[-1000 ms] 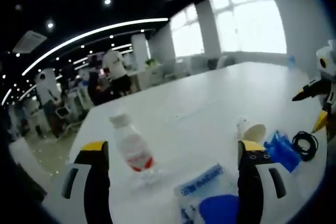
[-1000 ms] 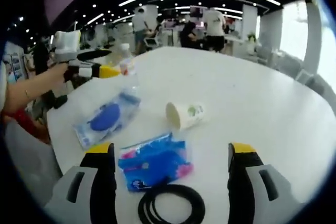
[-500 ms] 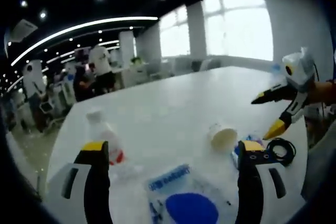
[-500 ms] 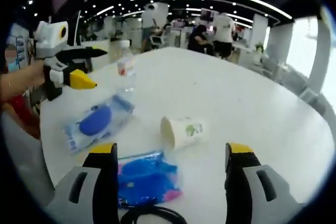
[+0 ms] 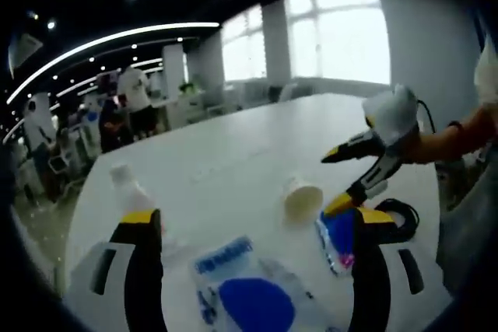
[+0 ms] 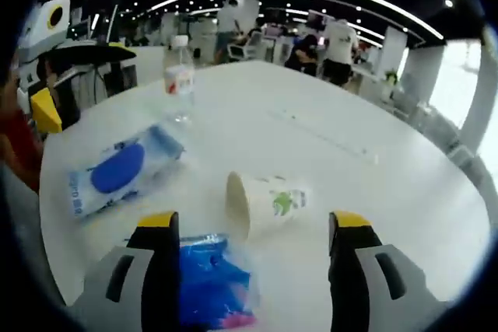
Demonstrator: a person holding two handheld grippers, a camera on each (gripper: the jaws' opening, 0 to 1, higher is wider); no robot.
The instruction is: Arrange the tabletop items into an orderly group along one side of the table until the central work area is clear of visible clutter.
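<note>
On the white surface (image 6: 373, 192), from left to right in the right gripper view: a wipes pack (image 6: 117, 170), an upright water bottle (image 6: 178, 75), a blue packet (image 6: 208, 281), a tipped paper cup (image 6: 261, 201). Both grippers gape wide, holding nothing. Nothing seems grouped yet; the right gripper (image 6: 253, 266) hovers by the cup, probably the next pick.

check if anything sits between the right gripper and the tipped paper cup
Nothing visible does. In the right gripper view the paper cup lies on its side on the white table, just ahead of the open right gripper, centred between its jaws. The blue packet lies nearer, against the left jaw, off that line.
</note>
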